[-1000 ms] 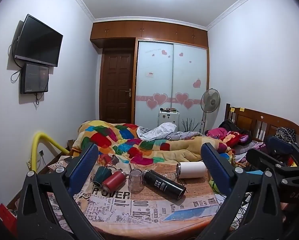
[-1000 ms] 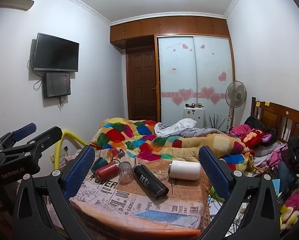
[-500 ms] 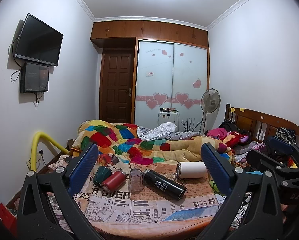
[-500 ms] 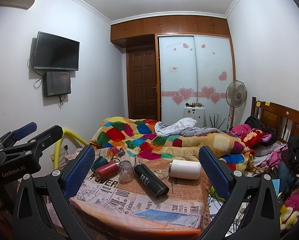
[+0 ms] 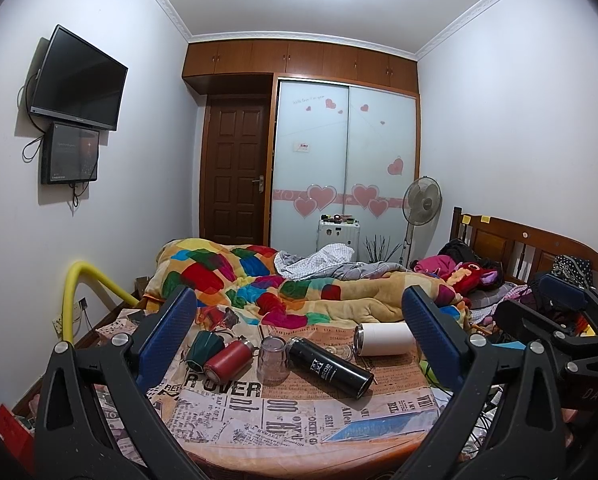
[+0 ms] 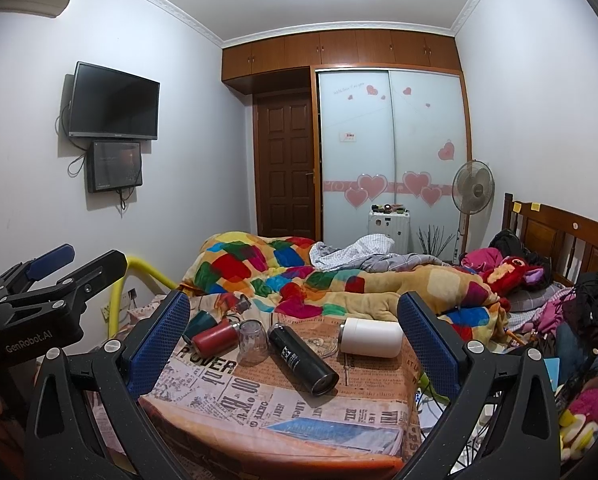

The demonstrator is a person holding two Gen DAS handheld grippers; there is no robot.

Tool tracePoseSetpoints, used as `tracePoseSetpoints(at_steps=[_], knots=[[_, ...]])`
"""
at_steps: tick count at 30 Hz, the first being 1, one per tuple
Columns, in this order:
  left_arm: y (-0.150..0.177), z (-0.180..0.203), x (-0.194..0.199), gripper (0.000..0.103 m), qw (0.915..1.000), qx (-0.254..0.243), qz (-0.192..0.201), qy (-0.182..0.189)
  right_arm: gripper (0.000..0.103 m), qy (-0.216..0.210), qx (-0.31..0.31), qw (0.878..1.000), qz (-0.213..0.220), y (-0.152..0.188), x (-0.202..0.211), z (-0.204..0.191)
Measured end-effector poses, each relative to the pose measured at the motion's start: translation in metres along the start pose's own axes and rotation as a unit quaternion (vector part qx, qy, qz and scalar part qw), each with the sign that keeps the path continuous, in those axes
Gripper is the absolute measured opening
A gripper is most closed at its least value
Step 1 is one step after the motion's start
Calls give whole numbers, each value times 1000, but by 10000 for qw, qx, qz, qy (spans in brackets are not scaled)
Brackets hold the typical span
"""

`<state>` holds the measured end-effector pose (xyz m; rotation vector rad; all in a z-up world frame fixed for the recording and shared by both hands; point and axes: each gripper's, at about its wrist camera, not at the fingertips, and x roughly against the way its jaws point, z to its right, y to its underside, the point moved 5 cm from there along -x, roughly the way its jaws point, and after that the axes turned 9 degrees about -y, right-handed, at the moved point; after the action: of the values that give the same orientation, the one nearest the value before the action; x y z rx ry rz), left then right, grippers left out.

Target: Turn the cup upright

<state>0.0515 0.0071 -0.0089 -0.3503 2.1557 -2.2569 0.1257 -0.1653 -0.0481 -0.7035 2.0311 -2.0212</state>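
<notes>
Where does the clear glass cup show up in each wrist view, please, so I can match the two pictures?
Left wrist view: clear glass cup stands mouth-down, lower centre, between the red bottle and the black bottle.
Right wrist view: left of centre, lower half, between the same bottles.
Shared landmark: the white tumbler lying on its side to the right.

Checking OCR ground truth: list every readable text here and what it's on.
"GenRobot.AI": left gripper body.
"DAS": right gripper body.
"OVER": newspaper-print tablecloth; its smaller print unreadable.
Black bottle: white logo, unreadable.
Wardrobe door: script and red label, unreadable.
</notes>
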Motion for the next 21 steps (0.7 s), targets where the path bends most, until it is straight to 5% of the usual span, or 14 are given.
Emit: tracePoseSetpoints(at_steps=[21], knots=[[0,-2,-2,103,10000,10,-1,-8,103,-1,11,10000,-13,-1,0,0]])
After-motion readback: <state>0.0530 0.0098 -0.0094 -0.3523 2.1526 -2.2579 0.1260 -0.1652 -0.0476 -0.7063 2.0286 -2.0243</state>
